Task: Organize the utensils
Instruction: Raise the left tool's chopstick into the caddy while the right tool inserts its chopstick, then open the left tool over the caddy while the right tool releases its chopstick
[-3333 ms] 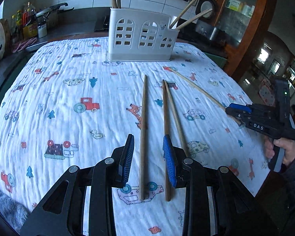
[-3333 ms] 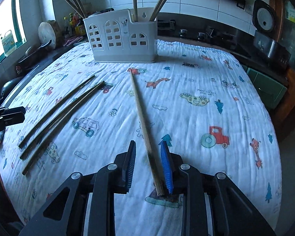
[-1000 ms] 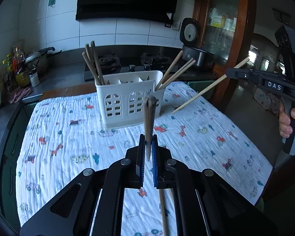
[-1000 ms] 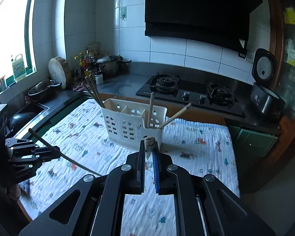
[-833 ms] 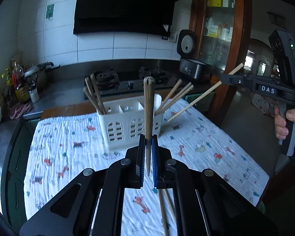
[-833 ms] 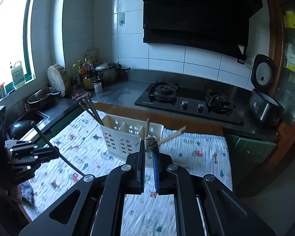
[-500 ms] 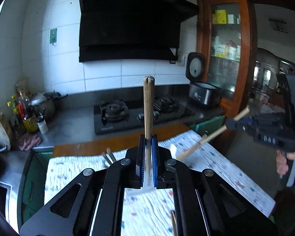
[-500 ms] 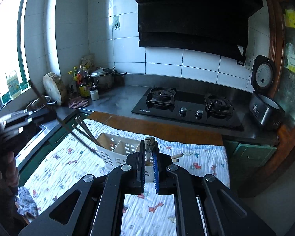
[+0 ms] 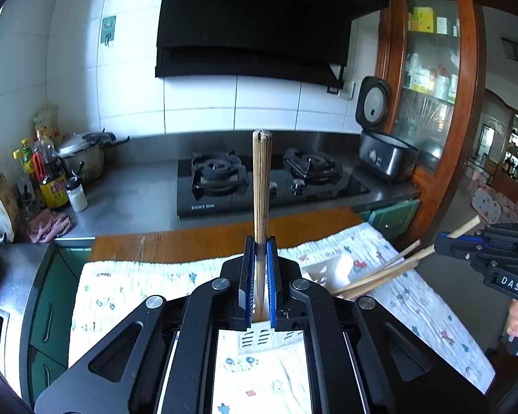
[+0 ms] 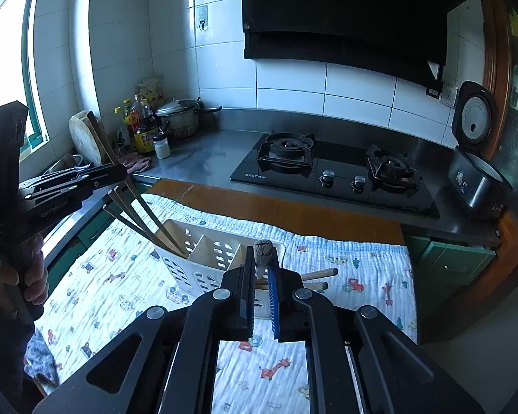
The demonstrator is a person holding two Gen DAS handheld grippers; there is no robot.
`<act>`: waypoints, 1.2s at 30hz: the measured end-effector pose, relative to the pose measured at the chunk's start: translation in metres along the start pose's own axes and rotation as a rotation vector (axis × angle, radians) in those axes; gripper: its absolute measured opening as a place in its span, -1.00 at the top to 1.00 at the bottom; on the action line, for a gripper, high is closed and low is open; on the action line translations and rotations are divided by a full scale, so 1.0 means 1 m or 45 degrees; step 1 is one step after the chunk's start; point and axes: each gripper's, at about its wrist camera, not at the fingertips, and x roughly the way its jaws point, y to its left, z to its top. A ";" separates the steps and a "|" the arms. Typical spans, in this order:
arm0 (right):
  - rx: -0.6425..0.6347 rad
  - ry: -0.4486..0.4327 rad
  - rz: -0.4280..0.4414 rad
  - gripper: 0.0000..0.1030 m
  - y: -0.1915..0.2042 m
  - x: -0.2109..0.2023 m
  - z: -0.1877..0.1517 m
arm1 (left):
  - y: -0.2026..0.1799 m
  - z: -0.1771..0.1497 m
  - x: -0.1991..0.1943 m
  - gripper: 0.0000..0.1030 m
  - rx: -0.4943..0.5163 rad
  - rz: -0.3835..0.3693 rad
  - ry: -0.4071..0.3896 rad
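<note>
My left gripper (image 9: pixel 260 241) is shut on a wooden chopstick (image 9: pixel 261 189) that stands upright between its pads, over the white utensil caddy (image 9: pixel 331 267). From the right wrist view this chopstick (image 10: pixel 134 186) slants down into the caddy's left compartment (image 10: pixel 176 238). My right gripper (image 10: pixel 260 253) is shut on another chopstick (image 10: pixel 261 252), its end pointing at the camera, above the caddy's right side. In the left wrist view the right gripper (image 9: pixel 445 241) holds that chopstick (image 9: pixel 397 269) slanted into the caddy. Other chopsticks (image 10: pixel 319 272) lean in the caddy.
The caddy stands on a table with a white printed cloth (image 10: pixel 121 293). Behind it a steel counter holds a gas hob (image 10: pixel 331 169), a rice cooker (image 10: pixel 473 158), bottles and a pot (image 10: pixel 176 117). A wooden cabinet (image 9: pixel 428 103) stands at right.
Both grippers picked chopsticks off the cloth, lifted and tilted them upright, and moved over the caddy. The chopsticks' lower ends now reach down into the caddy.
</note>
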 end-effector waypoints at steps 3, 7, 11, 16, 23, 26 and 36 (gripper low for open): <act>0.006 0.015 0.008 0.86 0.000 0.008 -0.001 | 0.006 -0.006 0.009 0.89 -0.011 -0.009 0.028; 0.014 0.033 0.008 0.86 -0.001 0.018 -0.003 | 0.010 -0.011 0.019 0.89 -0.015 -0.011 0.061; 0.021 0.052 0.010 0.86 -0.001 0.028 -0.006 | 0.013 -0.016 0.024 0.89 -0.034 -0.018 0.081; 0.038 0.058 0.012 0.86 -0.001 0.035 -0.009 | 0.011 -0.021 0.025 0.88 -0.027 -0.004 0.087; 0.050 0.042 0.008 0.81 -0.003 0.036 -0.010 | 0.012 -0.022 0.021 0.65 -0.044 -0.019 0.079; 0.057 0.027 0.008 0.74 -0.004 0.031 -0.009 | 0.010 -0.022 0.014 0.40 -0.036 -0.013 0.055; 0.055 -0.050 0.013 0.44 0.003 -0.010 -0.041 | -0.003 -0.039 -0.034 0.04 -0.033 -0.022 -0.013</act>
